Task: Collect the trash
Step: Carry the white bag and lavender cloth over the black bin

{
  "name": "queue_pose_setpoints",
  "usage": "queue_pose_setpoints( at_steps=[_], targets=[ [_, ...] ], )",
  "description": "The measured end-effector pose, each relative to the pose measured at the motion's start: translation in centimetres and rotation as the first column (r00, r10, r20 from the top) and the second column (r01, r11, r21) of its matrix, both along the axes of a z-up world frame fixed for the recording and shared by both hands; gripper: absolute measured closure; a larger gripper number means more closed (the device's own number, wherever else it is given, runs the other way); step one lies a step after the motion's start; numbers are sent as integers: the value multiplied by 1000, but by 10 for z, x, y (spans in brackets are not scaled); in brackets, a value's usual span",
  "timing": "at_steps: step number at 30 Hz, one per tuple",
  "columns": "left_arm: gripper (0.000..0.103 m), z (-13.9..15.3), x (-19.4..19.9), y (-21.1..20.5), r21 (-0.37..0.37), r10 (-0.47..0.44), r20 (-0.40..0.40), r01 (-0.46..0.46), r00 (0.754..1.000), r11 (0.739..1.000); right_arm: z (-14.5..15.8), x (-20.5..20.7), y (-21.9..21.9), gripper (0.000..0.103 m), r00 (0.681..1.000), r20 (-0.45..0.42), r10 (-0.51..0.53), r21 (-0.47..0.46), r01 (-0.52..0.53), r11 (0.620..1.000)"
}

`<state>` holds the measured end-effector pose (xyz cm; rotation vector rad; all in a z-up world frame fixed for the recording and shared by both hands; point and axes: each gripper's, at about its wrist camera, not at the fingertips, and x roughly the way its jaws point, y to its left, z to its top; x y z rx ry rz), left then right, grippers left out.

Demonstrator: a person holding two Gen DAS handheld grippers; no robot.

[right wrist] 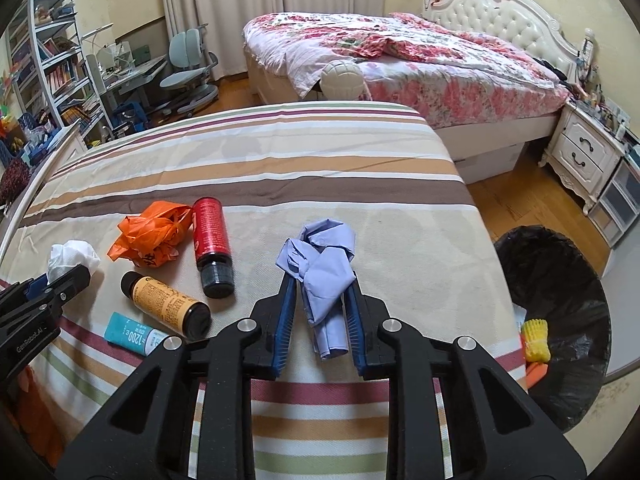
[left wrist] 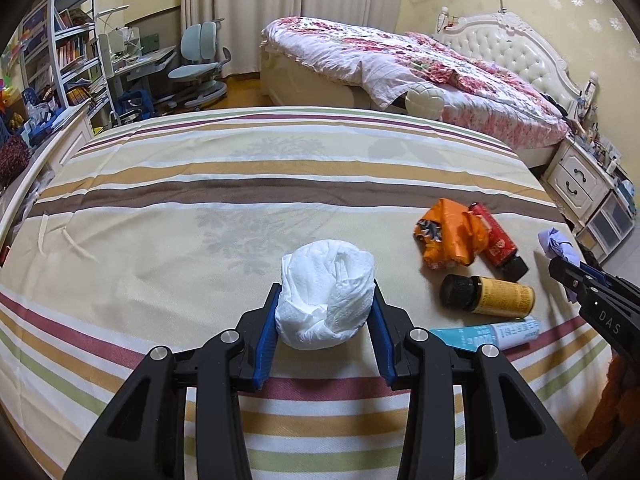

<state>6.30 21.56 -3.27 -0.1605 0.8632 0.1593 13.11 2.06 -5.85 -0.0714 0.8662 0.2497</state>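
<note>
My left gripper [left wrist: 325,285] is shut on a crumpled white tissue wad [left wrist: 320,308], just above the striped bedsheet [left wrist: 200,208]. Between the fingers of my right gripper [right wrist: 321,280] sits a crumpled pale-purple wad [right wrist: 320,256], with the pads pressing its sides. Left of it on the sheet lie an orange plastic bag [right wrist: 150,234], a red bottle [right wrist: 210,236], a yellow bottle with a black cap [right wrist: 168,304] and a teal-and-white tube [right wrist: 132,334]. A bin with a black liner [right wrist: 560,272] stands on the floor at the bed's right edge.
Yellow and orange scraps [right wrist: 534,340] lie inside the bin. Behind the striped bed stands a second bed with floral bedding [right wrist: 400,60]; a white nightstand [right wrist: 580,156] is at the right, and a desk, chair [right wrist: 188,68] and bookshelf at the back left.
</note>
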Motion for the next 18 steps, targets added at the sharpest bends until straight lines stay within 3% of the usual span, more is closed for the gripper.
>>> queue_pose_setpoints(
  at_steps=[7, 18],
  targets=[
    [62, 14, -6, -25, -7, -45, 39, 45, 998, 999, 6, -9, -22, 79, 999, 16, -44, 7, 43, 999],
    [62, 23, 4, -103, -8, -203, 63, 203, 977, 979, 14, -24, -83, 79, 986, 44, -159, 21, 158, 987]
  ],
)
